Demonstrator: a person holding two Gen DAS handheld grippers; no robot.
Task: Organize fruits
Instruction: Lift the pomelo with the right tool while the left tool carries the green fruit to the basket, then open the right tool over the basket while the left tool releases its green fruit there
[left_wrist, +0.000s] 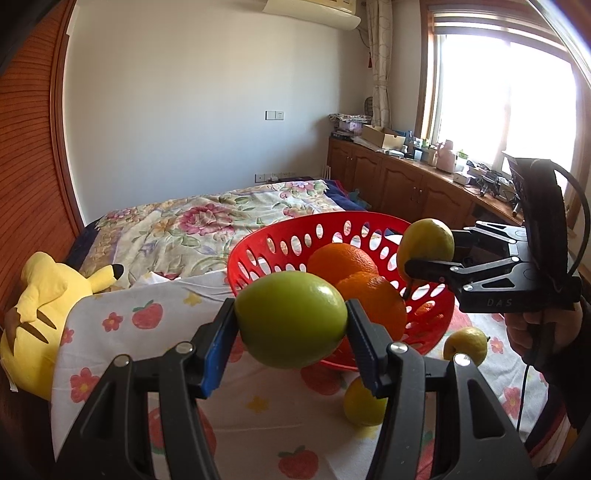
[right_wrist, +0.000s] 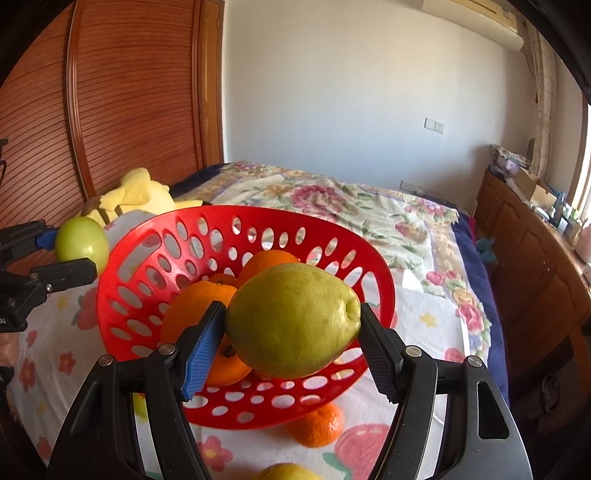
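Two fruits in the air at once, both heading for the red basket (right_wrist: 122, 288)

Nearest, the left gripper (left_wrist: 291, 325) is clamped on a green apple (left_wrist: 291, 319) and the right gripper (right_wrist: 291, 332) on a yellow-green pear (right_wrist: 291, 319), each hanging at the basket's rim; the carry step looks nearly done, so next each must clear the rim, lower and let go without the two tools colliding or the fruit landing on the oranges (left_wrist: 343, 260) already inside. Loose lemons (left_wrist: 364, 406) and an orange (right_wrist: 317, 424) wait on the strawberry cloth (left_wrist: 110, 306); beyond lie a yellow plush toy (left_wrist: 33, 302) and flowered quilt (right_wrist: 351, 199)
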